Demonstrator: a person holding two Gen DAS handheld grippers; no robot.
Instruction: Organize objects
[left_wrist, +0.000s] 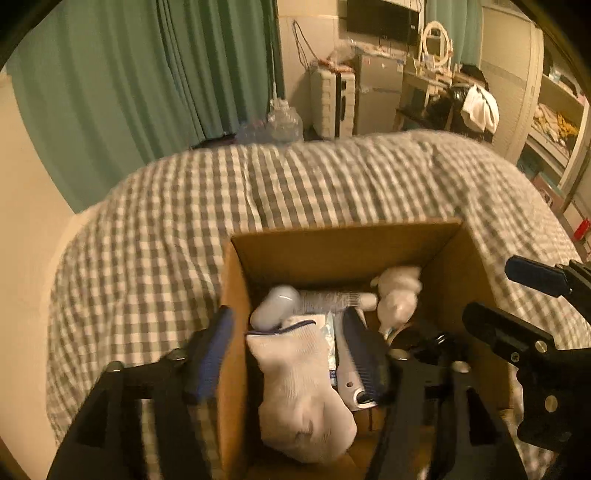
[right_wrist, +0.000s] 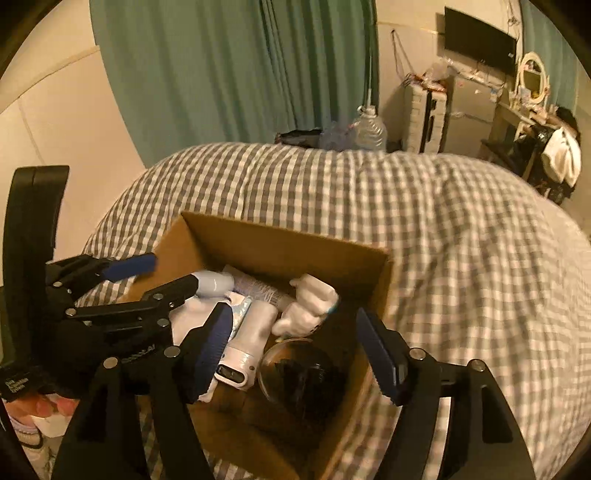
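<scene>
An open cardboard box (left_wrist: 332, 251) (right_wrist: 280, 240) sits on the checked bed. Inside lie a white sock (left_wrist: 299, 384), a pale rounded case (left_wrist: 275, 306) (right_wrist: 216, 282), a white tube (left_wrist: 340, 297) (right_wrist: 258, 286), a white plush toy (left_wrist: 397, 295) (right_wrist: 310, 306), a white device (right_wrist: 247, 350) and a clear glass bowl (right_wrist: 299, 373). My left gripper (left_wrist: 288, 350) is open, its jaws straddling the box's left wall above the sock. My right gripper (right_wrist: 295, 350) is open and empty over the box's right side. Each gripper shows in the other's view, the right (left_wrist: 517, 295) and the left (right_wrist: 147, 277).
The grey-and-white checked duvet (left_wrist: 295, 184) (right_wrist: 443, 240) covers the bed around the box. Green curtains (left_wrist: 147, 74), a water jug (right_wrist: 367, 129), a white unit, a desk with mirror and a wall TV stand beyond the bed.
</scene>
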